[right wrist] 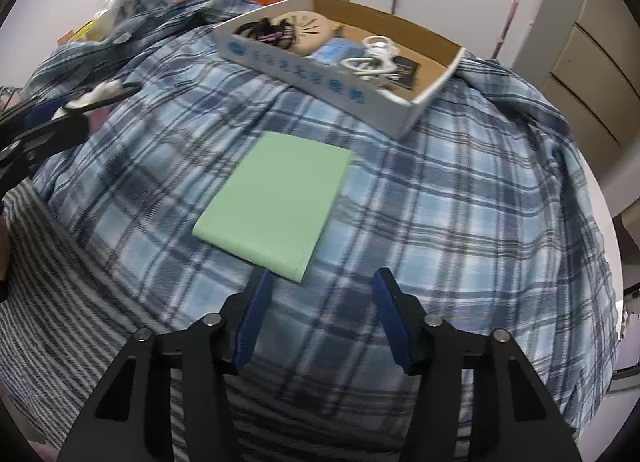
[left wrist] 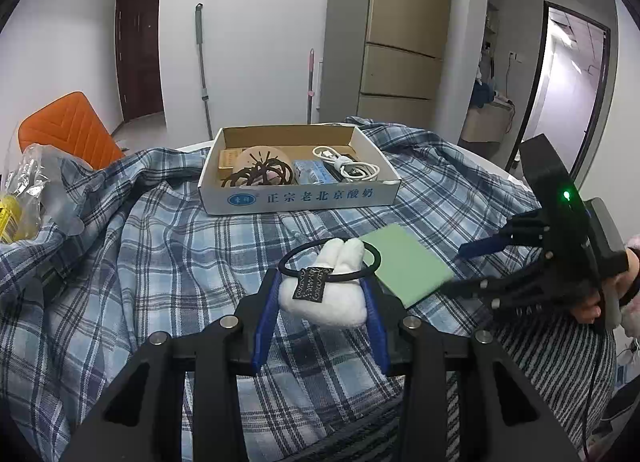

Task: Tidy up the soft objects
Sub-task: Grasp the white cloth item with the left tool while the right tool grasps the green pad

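Observation:
My left gripper (left wrist: pixel 322 286) is shut on a white plush toy (left wrist: pixel 328 298) with a black hair tie (left wrist: pixel 332 258) and dark tag around it, held above the plaid cloth (left wrist: pixel 160 246). A folded green cloth (right wrist: pixel 276 198) lies flat on the plaid cloth, also in the left wrist view (left wrist: pixel 404 266). My right gripper (right wrist: pixel 320 282) is open and empty, its fingertips just short of the green cloth's near corner. It also shows in the left wrist view (left wrist: pixel 460 266). A white cardboard box (left wrist: pixel 300 198) stands beyond, holding hair ties, a cable and small packets.
The box also shows in the right wrist view (right wrist: pixel 400 118). An orange chair (left wrist: pixel 68 130) and a crinkled plastic bag (left wrist: pixel 32 182) are at the left. A striped cloth (right wrist: pixel 60 282) lies near the front. A fridge (left wrist: pixel 404 42) stands behind.

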A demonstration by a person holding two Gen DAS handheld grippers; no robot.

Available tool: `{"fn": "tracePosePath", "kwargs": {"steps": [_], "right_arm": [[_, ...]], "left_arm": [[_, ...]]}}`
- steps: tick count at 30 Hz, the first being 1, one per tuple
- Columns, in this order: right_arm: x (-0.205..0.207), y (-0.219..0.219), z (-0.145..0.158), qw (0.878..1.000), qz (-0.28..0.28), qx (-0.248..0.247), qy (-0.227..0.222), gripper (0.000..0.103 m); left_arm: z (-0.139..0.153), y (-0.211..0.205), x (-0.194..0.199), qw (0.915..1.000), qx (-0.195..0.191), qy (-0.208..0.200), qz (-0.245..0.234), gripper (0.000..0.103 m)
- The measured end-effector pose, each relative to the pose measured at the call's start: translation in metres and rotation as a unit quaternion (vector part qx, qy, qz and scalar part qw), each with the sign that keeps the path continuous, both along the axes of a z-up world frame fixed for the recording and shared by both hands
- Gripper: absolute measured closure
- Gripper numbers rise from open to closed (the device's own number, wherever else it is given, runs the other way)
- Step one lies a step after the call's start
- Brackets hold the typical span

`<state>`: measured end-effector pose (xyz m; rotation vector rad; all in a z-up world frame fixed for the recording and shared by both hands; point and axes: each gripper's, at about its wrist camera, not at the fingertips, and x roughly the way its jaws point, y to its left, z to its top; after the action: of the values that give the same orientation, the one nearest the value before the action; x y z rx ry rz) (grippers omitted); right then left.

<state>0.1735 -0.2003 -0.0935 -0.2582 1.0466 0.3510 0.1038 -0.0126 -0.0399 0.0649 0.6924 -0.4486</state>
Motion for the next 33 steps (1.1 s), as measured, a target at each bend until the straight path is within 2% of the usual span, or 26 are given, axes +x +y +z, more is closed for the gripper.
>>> {"fn": "tracePosePath", "kwargs": {"steps": [3,5,6,7,9,10,14,17,22,33], "right_arm": [[0.010,-0.015,0.001,0.999,-0.035,-0.008,-0.009,0.056],[0.016,-0.025,0.006,0.998,-0.061,0.014,-0.004,0.056],[0.017,-0.029,0.010,0.997,-0.067,0.034,-0.004,0.054],[0.017,-0.030,0.015,0.996,-0.068,0.052,-0.006,0.043],[0.015,-0.026,0.022,0.995,-0.056,0.076,-0.017,0.029],[0.013,-0.021,0.025,0.995,-0.046,0.080,-0.024,0.028],[0.010,0.005,0.019,0.998,-0.015,0.059,-0.032,0.028],[0.013,0.021,0.007,0.999,-0.008,0.047,-0.013,0.028],[0.017,0.023,-0.002,0.999,-0.015,0.043,0.002,0.028],[0.023,0.033,-0.007,1.000,-0.018,0.023,0.000,0.030]], "left_arm": [[0.000,0.000,0.000,1.0000,0.000,0.000,0.001,0.061],[0.000,0.000,0.000,1.0000,0.001,-0.001,0.004,0.061],[0.000,0.001,0.000,1.0000,0.000,-0.001,0.005,0.061],[0.000,0.002,0.000,1.0000,-0.002,0.000,0.007,0.061],[0.000,0.003,0.001,0.9999,-0.006,0.000,0.011,0.061],[0.000,0.004,0.001,0.9999,-0.007,0.000,0.012,0.061],[0.000,0.005,0.000,0.9998,-0.007,-0.004,0.017,0.061],[-0.001,0.004,0.000,0.9998,-0.004,-0.005,0.020,0.061],[-0.001,0.003,0.000,0.9998,-0.001,-0.006,0.019,0.061],[-0.001,0.002,-0.001,0.9998,0.005,-0.010,0.016,0.061]]}}
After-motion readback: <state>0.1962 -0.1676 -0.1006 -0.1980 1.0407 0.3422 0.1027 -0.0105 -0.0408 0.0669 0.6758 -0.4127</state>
